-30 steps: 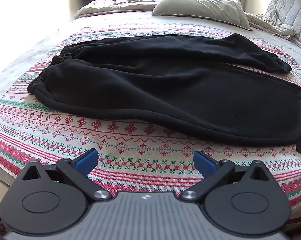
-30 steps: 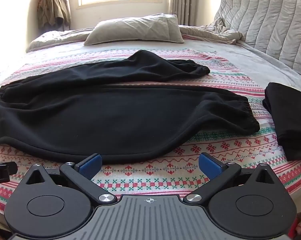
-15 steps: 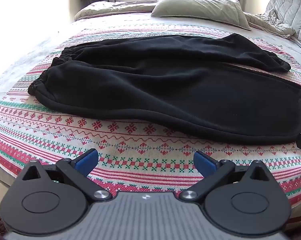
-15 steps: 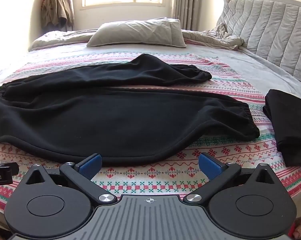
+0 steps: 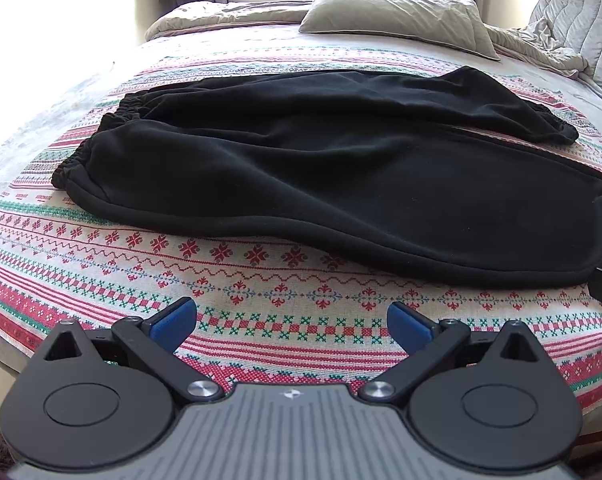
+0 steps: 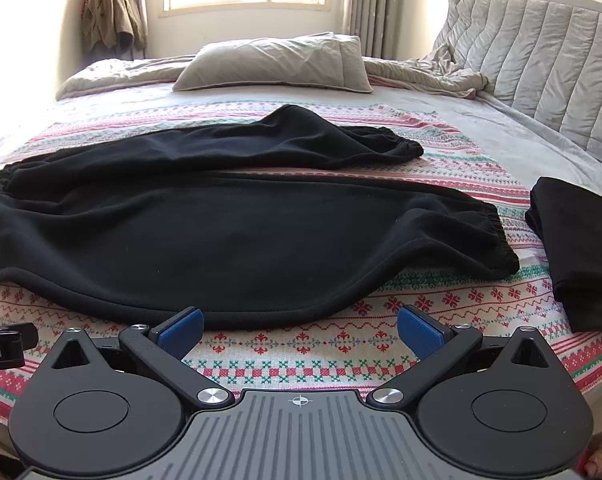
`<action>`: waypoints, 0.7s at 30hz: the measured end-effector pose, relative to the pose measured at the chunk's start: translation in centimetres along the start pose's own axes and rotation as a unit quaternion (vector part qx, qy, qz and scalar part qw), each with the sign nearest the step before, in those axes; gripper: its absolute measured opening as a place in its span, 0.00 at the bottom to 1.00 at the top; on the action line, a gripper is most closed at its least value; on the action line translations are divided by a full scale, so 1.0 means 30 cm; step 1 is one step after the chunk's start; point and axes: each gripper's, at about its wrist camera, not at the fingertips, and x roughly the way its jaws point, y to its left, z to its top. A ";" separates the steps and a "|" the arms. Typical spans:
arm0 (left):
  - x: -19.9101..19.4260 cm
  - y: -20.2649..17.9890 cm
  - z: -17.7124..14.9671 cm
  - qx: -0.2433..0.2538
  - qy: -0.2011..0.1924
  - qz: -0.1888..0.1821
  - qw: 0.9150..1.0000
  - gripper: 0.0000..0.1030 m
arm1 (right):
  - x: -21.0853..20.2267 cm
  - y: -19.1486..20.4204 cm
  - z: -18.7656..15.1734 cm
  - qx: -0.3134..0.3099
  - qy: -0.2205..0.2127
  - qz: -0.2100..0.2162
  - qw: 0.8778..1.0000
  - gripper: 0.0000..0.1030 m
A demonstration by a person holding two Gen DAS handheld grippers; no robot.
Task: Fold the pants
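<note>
Black sweatpants (image 5: 341,176) (image 6: 221,220) lie spread flat across a patterned bedspread (image 5: 261,304) (image 6: 301,344). The elastic waistband sits at the left and both cuffed legs run to the right, slightly apart. My left gripper (image 5: 293,320) hovers open over the bedspread, short of the pants' near edge, with nothing between its blue pads (image 5: 173,320). Open too and holding nothing, my right gripper (image 6: 301,330) has its left pad (image 6: 181,330) right at the near hem of the pants. The other gripper's tip shows at the frame edge in each view.
A folded black garment (image 6: 581,248) lies on the bed to the right of the pants. Grey pillows (image 6: 277,64) and a rumpled blanket sit at the far side, with a quilted headboard (image 6: 541,64) at the right. The bed's near edge is just below the grippers.
Both views have shifted slightly; the right gripper has moved a little closer to the pants' near edge. The pants have not moved and both grippers stay open.
</note>
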 end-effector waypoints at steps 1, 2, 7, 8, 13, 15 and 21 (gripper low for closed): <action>0.001 0.000 0.001 0.000 0.000 0.000 1.000 1.00 | -0.001 -0.001 0.000 0.000 0.000 0.000 1.000 1.00; 0.003 0.000 0.001 0.001 0.001 -0.001 1.000 1.00 | -0.001 -0.002 0.000 0.000 -0.001 0.000 1.000 1.00; 0.015 0.000 0.005 0.005 0.003 -0.004 1.000 1.00 | -0.001 -0.007 -0.002 0.002 0.002 0.004 1.000 1.00; 0.016 0.001 0.005 0.005 0.003 -0.005 1.000 1.00 | 0.000 -0.009 -0.002 0.002 0.002 0.005 1.000 1.00; 0.021 0.006 0.001 0.005 0.003 -0.006 1.000 1.00 | 0.000 -0.011 -0.001 0.002 0.002 0.005 1.000 1.00; 0.023 0.008 0.001 0.005 0.003 -0.007 1.000 1.00 | 0.001 -0.011 -0.002 0.003 0.003 0.005 1.000 1.00; 0.025 0.008 -0.002 0.005 0.003 -0.007 1.000 1.00 | 0.001 -0.012 -0.001 0.003 0.003 0.005 1.000 1.00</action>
